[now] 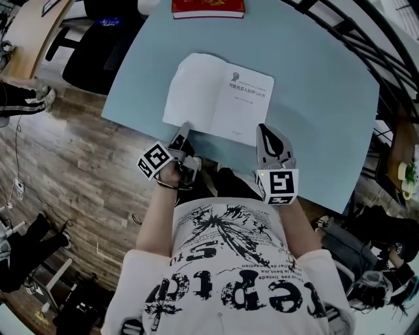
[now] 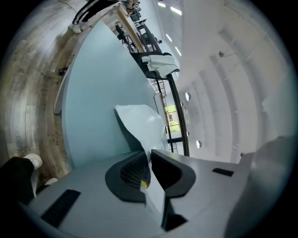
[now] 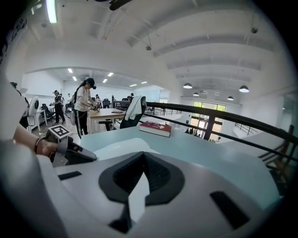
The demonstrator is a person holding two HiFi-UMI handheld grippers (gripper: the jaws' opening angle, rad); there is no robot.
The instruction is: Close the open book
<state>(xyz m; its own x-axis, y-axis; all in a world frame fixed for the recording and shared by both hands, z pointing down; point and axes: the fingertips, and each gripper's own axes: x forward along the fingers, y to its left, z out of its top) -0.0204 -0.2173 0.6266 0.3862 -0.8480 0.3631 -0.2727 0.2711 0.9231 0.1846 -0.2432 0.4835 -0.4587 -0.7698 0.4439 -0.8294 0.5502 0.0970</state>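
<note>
Open book flat on the table, a gripper at each near corner

The open book [image 1: 219, 98] lies white-paged near the middle of the pale blue table [image 1: 327, 98], spine running away from the person, with a red book [image 1: 208, 8] well apart at the far edge. The left gripper [image 1: 185, 129] sits at the book's near left corner – its jaws are nearly together, pinching the edge of a page [image 2: 142, 123] that curls up from between them. The right gripper [image 1: 265, 129] rests at the near right corner, jaws pressed together at the tips – nothing visibly caught between them.
</note>
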